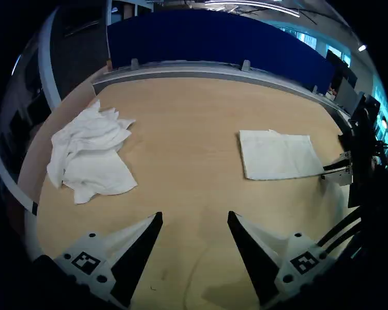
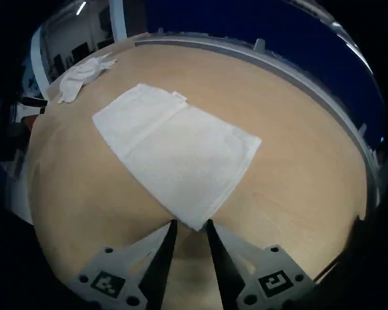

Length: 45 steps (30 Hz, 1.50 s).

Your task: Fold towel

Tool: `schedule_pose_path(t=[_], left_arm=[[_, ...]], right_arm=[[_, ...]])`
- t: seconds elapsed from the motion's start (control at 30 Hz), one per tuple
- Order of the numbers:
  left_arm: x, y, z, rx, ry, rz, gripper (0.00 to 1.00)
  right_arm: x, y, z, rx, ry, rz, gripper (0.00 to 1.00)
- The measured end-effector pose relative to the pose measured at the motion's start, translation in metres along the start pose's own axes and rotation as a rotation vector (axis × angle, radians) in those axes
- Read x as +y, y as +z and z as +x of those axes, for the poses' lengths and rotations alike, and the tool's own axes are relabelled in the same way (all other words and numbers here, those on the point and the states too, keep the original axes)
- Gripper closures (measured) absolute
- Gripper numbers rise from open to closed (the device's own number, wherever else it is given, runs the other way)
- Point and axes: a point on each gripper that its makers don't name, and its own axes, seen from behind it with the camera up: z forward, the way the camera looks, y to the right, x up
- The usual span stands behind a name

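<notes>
White terry cloth: folded towel (image 2: pixel 183 155), one item, lying flat on the surface (image 2: pixel 308 170); oblong, in layers, the upper layer's edge crossing it toward the far end, a small tag at the far long edge; in the right gripper view its long axis runs from the near corner up and away to the left, pointing toward the crumpled towel (image 2: pixel 83 75); in the left gripper view the same axis lies across the view, roughly parallel to the partition (image 1: pixel 214 41)

Right gripper (image 2: pixel 191 223): low over the surface; jaws narrowly parted, the folded towel's near corner lying just at the gap between the tips; neither finger seen pressing on it

Left gripper (image 1: pixel 195 214): jaws spread wide over bare surface; well apart from both towels

Crumpled towel: white, a bunched heap; near the surface's left edge in the left gripper view, well apart from the folded towel

Surface: pale wood-grain top, broad; grey rail (image 1: pixel 194 70) along its far edge

Room: office interior; dark blue partition standing just behind the rail; strip light (image 1: pixel 251 5) on the ceiling; bright windows at the far right of the left gripper view
</notes>
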Motion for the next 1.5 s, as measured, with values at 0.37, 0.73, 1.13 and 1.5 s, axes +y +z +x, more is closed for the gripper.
schedule_pose_path(t=[0.37,0.73,1.13,1.5], left_arm=[[-0.003,-0.003,-0.009,-0.010,-0.014,0.006,0.07],[0.000,-0.003,-0.009,-0.012,-0.014,0.000,0.07],[0.000,-0.003,-0.011,-0.017,-0.020,0.003,0.06],[0.003,-0.004,-0.007,-0.007,-0.018,-0.007,0.07]], right_arm=[[0.003,0.001,0.002,-0.004,-0.012,0.005,0.73],[0.008,0.002,0.003,0.002,-0.014,-0.004,0.92],[0.007,0.001,0.007,0.002,-0.018,0.001,0.93],[0.003,-0.019,0.040,0.066,-0.060,-0.023,0.93]])
